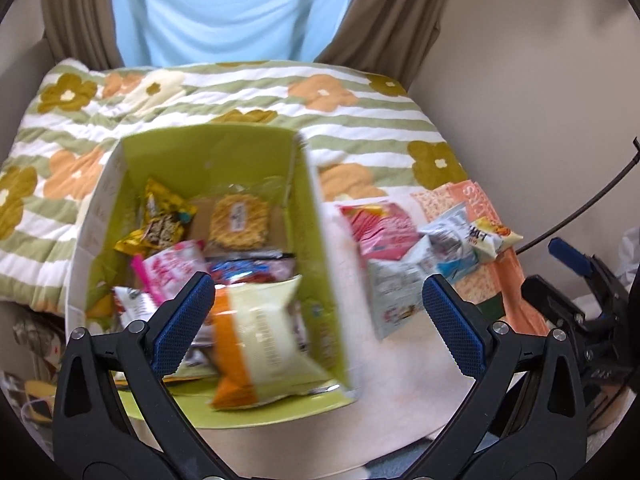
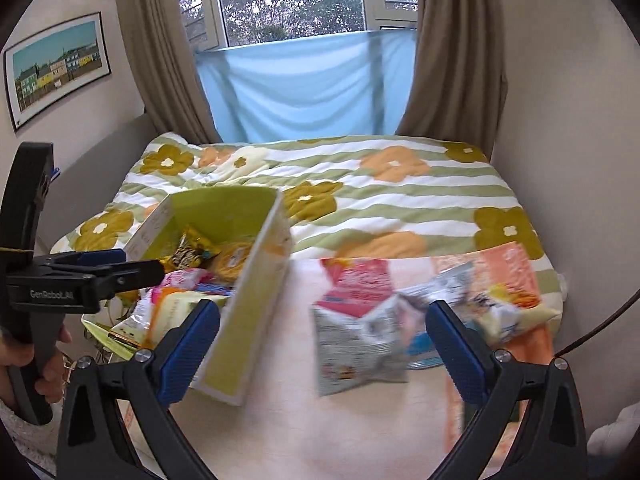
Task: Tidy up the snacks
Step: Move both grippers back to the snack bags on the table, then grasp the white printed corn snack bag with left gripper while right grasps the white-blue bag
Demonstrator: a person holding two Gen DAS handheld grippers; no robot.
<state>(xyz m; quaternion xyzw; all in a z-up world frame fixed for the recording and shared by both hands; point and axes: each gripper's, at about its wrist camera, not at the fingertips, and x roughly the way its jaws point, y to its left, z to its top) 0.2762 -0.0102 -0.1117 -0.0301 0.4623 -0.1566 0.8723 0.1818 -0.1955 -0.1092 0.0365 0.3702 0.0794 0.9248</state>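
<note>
The left tool hangs wide apart over the green cardboard box, collecting packets; the right tool, also spread empty, faces the loose grey-white foil snack packet on the bed.

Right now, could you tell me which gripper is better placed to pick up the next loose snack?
Probably the right gripper: its open fingers frame the grey-white packet, while the left gripper hangs open above the green box.

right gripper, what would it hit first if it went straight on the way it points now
Probably the grey-white snack packet lying between the open fingers of the right gripper, beside the green box; depth is unclear.
</note>
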